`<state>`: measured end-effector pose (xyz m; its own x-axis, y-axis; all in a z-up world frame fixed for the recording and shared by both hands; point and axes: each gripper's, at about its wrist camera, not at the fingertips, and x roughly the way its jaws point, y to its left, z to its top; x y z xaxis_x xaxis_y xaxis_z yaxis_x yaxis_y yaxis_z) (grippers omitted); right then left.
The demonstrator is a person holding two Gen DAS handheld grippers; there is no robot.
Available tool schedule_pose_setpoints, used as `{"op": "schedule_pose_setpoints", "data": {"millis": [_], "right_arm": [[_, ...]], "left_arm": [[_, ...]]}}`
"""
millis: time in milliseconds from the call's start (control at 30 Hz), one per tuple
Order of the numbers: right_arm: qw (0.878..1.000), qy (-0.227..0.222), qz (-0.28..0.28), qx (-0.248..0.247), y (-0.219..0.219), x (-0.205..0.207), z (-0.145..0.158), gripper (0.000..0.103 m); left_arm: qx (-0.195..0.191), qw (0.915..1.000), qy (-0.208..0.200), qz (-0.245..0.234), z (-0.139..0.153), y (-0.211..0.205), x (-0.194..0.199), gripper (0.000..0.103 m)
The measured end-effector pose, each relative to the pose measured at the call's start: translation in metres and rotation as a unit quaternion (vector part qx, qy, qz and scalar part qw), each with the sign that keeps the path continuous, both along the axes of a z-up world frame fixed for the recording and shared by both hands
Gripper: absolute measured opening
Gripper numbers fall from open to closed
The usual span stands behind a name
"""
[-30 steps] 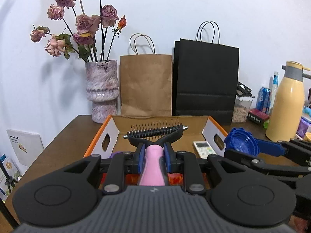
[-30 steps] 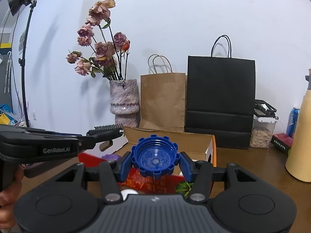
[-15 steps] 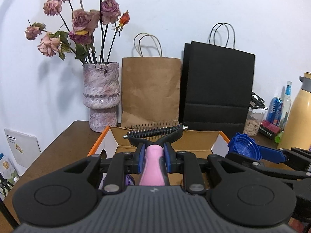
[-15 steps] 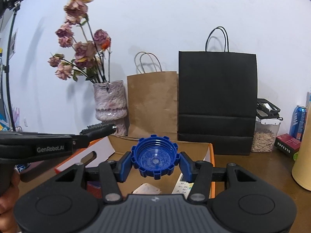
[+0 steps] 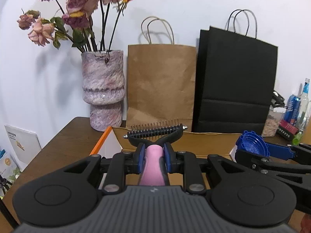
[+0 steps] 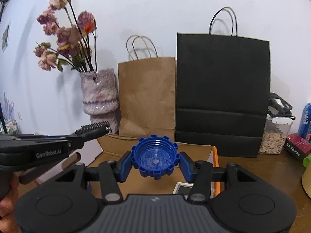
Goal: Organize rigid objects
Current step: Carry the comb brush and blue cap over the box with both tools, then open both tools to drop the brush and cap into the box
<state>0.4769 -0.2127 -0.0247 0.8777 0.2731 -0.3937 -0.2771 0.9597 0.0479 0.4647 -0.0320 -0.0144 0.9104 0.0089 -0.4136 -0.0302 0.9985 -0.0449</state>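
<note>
My left gripper [image 5: 154, 156] is shut on a pet grooming comb [image 5: 155, 136] with a pink handle and a black toothed head, held above the near edge of an open cardboard box [image 5: 204, 137]. My right gripper [image 6: 155, 162] is shut on a blue ribbed screw cap [image 6: 155, 158], held over the same box [image 6: 194, 147]. The cap also shows at the right of the left wrist view [image 5: 250, 144]. The comb head shows at the left of the right wrist view [image 6: 93, 131]. A white remote [image 6: 181, 189] lies in the box.
A pink vase [image 5: 103, 91] with dried roses, a brown paper bag [image 5: 161, 85] and a black paper bag [image 5: 235, 81] stand behind the box on the wooden table [image 5: 64, 145]. A jar of seeds [image 6: 276, 136], a can and a dark red box [image 6: 297, 145] stand at the right.
Both grippers have moved forward and lower toward the box with their objects still held. The bags and vase look larger and the box interior is less visible.
</note>
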Motion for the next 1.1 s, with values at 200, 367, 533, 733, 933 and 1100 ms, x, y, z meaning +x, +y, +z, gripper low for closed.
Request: {"op": "schedule_pose_setpoints", "data": {"millis": [200, 367, 533, 733, 933, 1100], "right_arm": [[0.999, 0.025, 0.008, -0.019, 0.007, 0.023, -0.012, 0.051], [0.999, 0.044, 0.011, -0.024, 0.009, 0.032, -0.022, 0.051], [0.998, 0.055, 0.009, -0.025, 0.009, 0.033, -0.026, 0.052], [0.997, 0.075, -0.004, -0.025, 0.006, 0.04, -0.031, 0.078], [0.996, 0.078, -0.027, -0.031, 0.0, 0.04, -0.034, 0.103], [0.996, 0.078, -0.029, -0.035, 0.0, 0.038, -0.033, 0.103]], "left_arm": [[0.008, 0.9997, 0.022, 0.002, -0.011, 0.001, 0.023, 0.022], [0.015, 0.9992, 0.038, 0.0, -0.02, 0.0, 0.033, 0.022], [0.021, 0.9983, 0.054, -0.006, -0.024, -0.001, 0.038, 0.022], [0.039, 0.9976, 0.052, 0.022, -0.025, 0.0, 0.035, 0.09], [0.036, 0.997, 0.049, 0.049, -0.02, 0.009, 0.034, 0.103], [0.035, 0.9964, 0.055, 0.053, -0.019, 0.012, 0.033, 0.103]]}}
